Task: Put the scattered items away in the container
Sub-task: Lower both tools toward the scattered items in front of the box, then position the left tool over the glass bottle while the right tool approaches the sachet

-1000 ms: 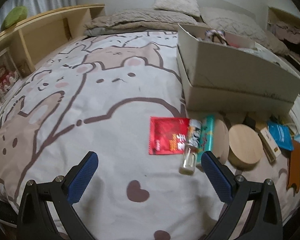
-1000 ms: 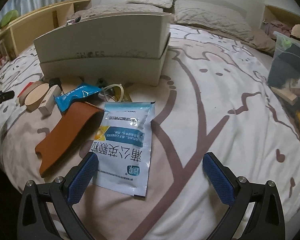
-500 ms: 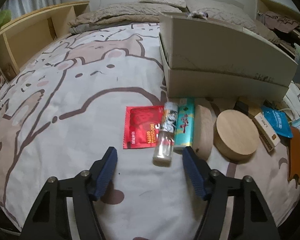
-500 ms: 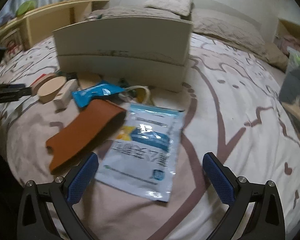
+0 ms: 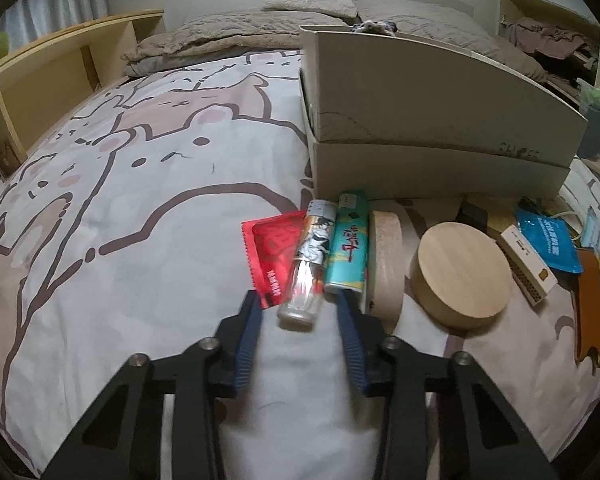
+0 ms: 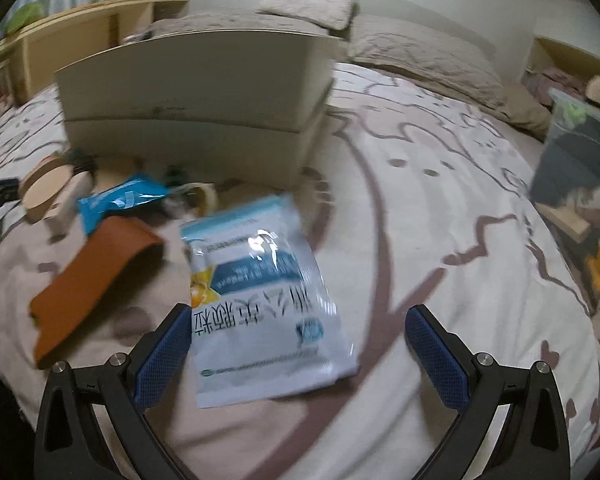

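Your clear bottle lies on its side on the bear-print bedspread, printed sleeve toward the box, bare transparent end toward you; it touches the teal tube on one flank and overlaps the edge of the red sachet on the other. Just beyond them sits the cream shoebox, the container, stacked in its lid, well short of full view inside. Beside the teal tube, a wooden ring on edge, then a round wooden lid, a small white carton, a blue pouch and a brown leather sleeve. Your left gripper is narrowed to a little more than the bottle's width, fingers either side of the clear end, no contact I can confirm; the right finger tip sits against or just under the teal tube's near end, cannot tell which. Your right gripper is spread wide and holds nothing, low over the near end of the large white-and-blue sachet, which lies flat on the bedspread between the two blue pads, left pad just beside its edge. View is motion-blurred. Brown sleeve lies left of it, blue pouch behind, shoebox beyond.
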Demonstrator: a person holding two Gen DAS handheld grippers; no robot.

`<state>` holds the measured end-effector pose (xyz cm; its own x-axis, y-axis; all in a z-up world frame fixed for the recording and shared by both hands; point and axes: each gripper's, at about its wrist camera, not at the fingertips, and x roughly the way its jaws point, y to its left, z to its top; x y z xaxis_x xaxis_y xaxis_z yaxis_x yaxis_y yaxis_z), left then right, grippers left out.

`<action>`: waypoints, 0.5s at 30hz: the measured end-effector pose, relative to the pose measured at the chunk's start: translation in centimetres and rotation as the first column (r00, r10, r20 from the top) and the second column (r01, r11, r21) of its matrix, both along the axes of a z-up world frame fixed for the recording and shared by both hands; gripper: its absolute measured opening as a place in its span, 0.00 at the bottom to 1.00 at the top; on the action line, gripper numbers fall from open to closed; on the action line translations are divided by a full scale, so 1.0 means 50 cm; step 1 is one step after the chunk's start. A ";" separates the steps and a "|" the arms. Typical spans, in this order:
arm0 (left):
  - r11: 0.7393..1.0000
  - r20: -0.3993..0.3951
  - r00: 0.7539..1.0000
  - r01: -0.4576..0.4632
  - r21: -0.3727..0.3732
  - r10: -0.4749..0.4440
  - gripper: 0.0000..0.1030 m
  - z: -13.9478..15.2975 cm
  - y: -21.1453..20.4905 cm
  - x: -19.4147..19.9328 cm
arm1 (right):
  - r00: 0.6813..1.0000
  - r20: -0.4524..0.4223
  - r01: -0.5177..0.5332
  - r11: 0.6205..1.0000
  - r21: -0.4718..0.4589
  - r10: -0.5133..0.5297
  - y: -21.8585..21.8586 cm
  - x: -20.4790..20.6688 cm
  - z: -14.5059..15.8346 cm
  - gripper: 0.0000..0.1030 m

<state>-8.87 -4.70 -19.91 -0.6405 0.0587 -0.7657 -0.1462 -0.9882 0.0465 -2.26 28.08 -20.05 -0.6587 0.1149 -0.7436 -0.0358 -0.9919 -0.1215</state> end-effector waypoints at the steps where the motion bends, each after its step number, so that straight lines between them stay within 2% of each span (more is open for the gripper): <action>1: 1.000 0.002 1.000 0.002 0.007 -0.002 0.24 0.001 -0.001 0.000 | 1.000 -0.003 0.017 1.000 -0.003 -0.017 0.009 0.000 0.000 1.00; 8: 0.999 -0.001 1.000 0.015 0.032 -0.015 0.23 0.007 0.000 0.010 | 0.988 -0.025 0.151 0.989 -0.009 -0.151 0.074 -0.001 -0.001 1.00; 10: 0.999 -0.002 1.000 0.020 0.027 -0.020 0.19 0.009 0.001 0.015 | 0.982 -0.032 0.187 0.982 0.001 -0.187 0.091 -0.003 -0.002 1.00; 15: 0.999 0.005 1.000 0.022 0.034 -0.022 0.18 0.009 -0.003 0.017 | 0.965 -0.033 0.260 0.964 -0.053 -0.262 0.135 0.002 -0.008 1.00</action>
